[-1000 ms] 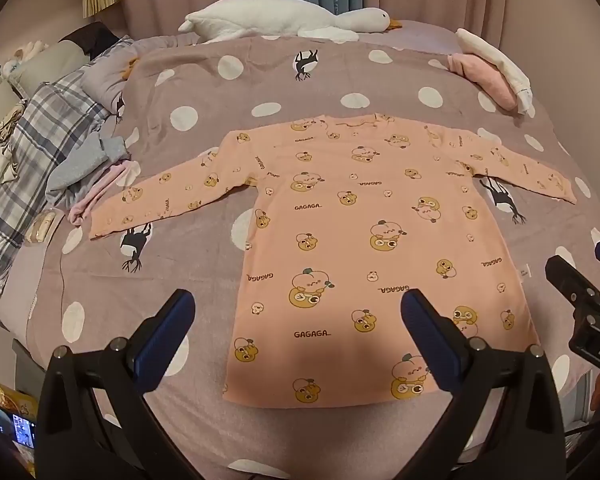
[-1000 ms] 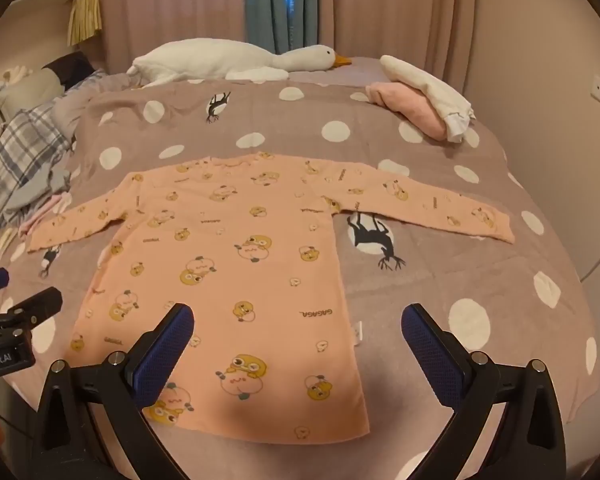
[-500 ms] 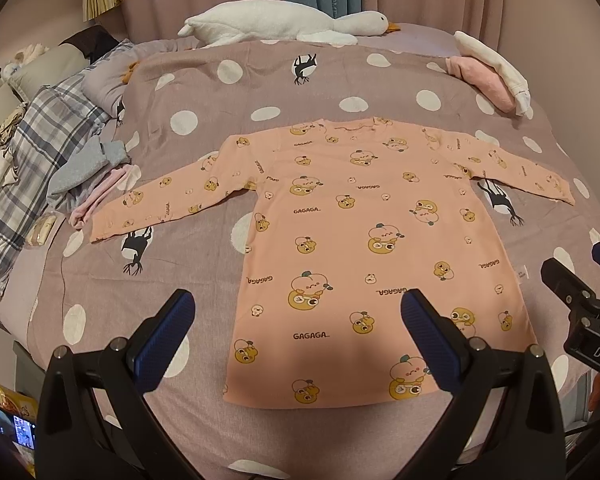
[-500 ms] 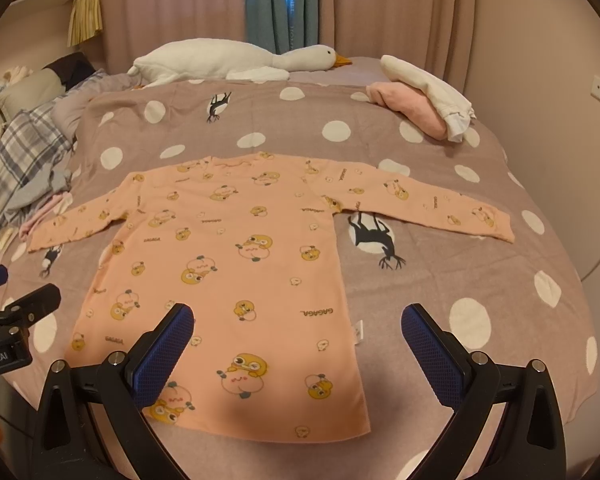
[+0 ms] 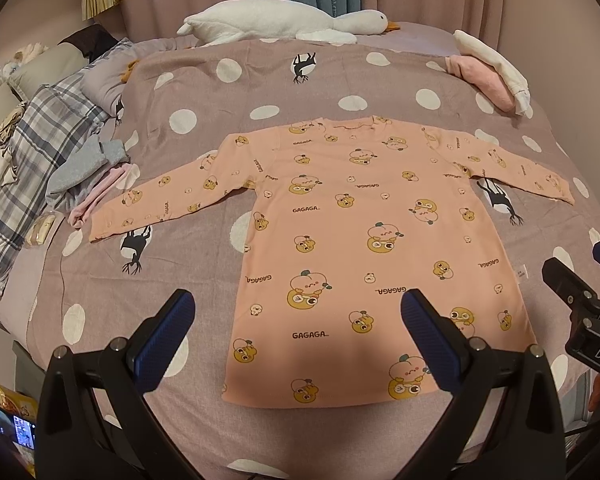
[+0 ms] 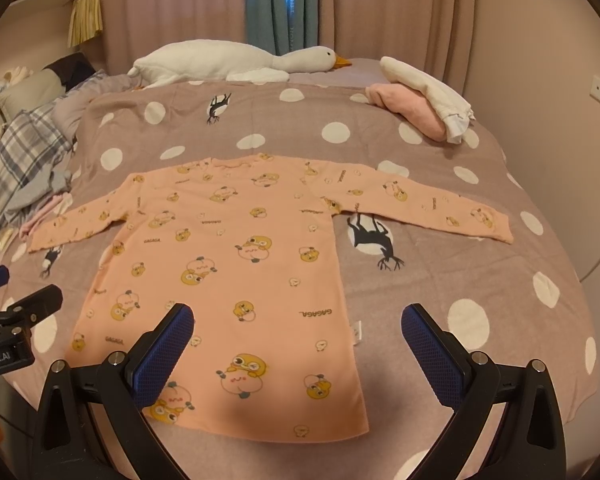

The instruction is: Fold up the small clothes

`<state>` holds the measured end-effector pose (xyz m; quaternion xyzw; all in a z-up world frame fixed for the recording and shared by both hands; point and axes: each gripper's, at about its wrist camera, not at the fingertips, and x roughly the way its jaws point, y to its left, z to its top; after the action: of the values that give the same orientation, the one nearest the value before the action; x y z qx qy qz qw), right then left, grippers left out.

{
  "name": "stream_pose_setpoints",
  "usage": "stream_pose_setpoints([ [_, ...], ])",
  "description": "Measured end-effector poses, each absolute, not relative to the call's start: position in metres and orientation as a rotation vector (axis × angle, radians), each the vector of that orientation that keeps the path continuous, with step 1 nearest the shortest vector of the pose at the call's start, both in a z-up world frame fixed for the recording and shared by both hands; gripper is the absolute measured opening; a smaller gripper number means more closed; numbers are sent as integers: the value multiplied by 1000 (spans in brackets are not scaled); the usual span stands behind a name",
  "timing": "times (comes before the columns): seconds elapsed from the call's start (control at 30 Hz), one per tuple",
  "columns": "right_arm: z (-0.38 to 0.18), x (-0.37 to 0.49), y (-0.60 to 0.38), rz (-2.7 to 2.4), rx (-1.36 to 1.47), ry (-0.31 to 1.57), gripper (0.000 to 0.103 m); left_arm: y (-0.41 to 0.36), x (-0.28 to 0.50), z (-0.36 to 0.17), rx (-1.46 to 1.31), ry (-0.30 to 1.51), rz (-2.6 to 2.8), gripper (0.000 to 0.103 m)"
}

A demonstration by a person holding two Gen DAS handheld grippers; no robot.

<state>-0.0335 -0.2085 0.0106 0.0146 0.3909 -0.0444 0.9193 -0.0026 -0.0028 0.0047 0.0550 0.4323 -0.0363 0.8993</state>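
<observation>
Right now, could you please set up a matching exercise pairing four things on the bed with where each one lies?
Things:
1. shirt
2. goose
3. plaid cloth
4. pink bundle

Places:
A. far right corner
B. spread flat in the middle
C. left edge
D. far end, by the curtains

Pairs: 1-B, 2-D, 3-C, 4-A

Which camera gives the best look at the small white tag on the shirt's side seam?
The right wrist view: the tag sits near the centre, clear against the bedspread beside the pink shirt. In the left wrist view the tag is smaller and near the distorted right edge.
</observation>
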Motion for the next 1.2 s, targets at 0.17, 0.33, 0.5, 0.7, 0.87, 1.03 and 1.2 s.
stream_pose_setpoints([
  [0.17,11,-33,-208,-92,30,802,103,-3,-3,4,115,895,-74,103],
  [0.33,11,-34,-208,-92,30,802,103,-4,-2,5,114,896,-75,103],
  [0.5,10,-34,-208,-92,30,803,103,-4,-3,5,116,896,-75,103],
  [0.7,10,-34,-208,-92,30,803,103,-5,-3,5,116,896,-74,103],
  [0.87,10,-34,-209,-93,29,803,103,-5,-3,4,117,897,-75,103],
  [1.03,9,-35,-209,-93,35,805,103,-5,-2,4,117,896,-75,103],
  [1.2,9,-35,-209,-93,34,805,103,-7,-2,4,117,896,-80,103],
])
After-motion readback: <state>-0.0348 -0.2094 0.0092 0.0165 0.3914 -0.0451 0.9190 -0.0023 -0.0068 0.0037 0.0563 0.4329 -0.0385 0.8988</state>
